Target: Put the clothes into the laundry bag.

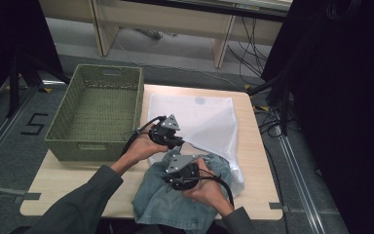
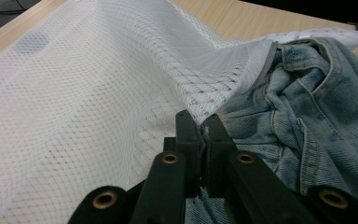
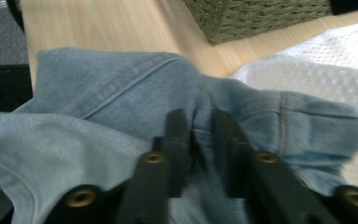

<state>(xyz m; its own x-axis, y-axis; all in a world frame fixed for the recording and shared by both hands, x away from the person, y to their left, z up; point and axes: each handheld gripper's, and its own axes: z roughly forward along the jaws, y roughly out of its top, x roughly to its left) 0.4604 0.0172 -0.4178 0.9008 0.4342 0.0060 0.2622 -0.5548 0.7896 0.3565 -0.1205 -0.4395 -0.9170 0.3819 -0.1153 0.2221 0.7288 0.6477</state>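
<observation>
A white mesh laundry bag [image 1: 202,117] lies flat on the wooden table [image 1: 63,180]. Its near edge is lifted over a crumpled blue denim garment [image 1: 168,204]. My left gripper [image 1: 177,142] is shut on the bag's edge; in the left gripper view the mesh [image 2: 74,93] is pinched at the tips [image 2: 204,127], with denim [image 2: 307,107] just to the right. My right gripper [image 1: 170,183] is over the denim. In the right gripper view its jaws [image 3: 200,122] are shut on a raised fold of the denim [image 3: 98,93], with the bag [image 3: 317,70] beyond it.
A green woven basket [image 1: 90,146] stands at the table's left, hanging over its edge, and shows at the top of the right gripper view [image 3: 261,18]. Bare wood lies in front of it. Cables and dark stands ring the table on the floor.
</observation>
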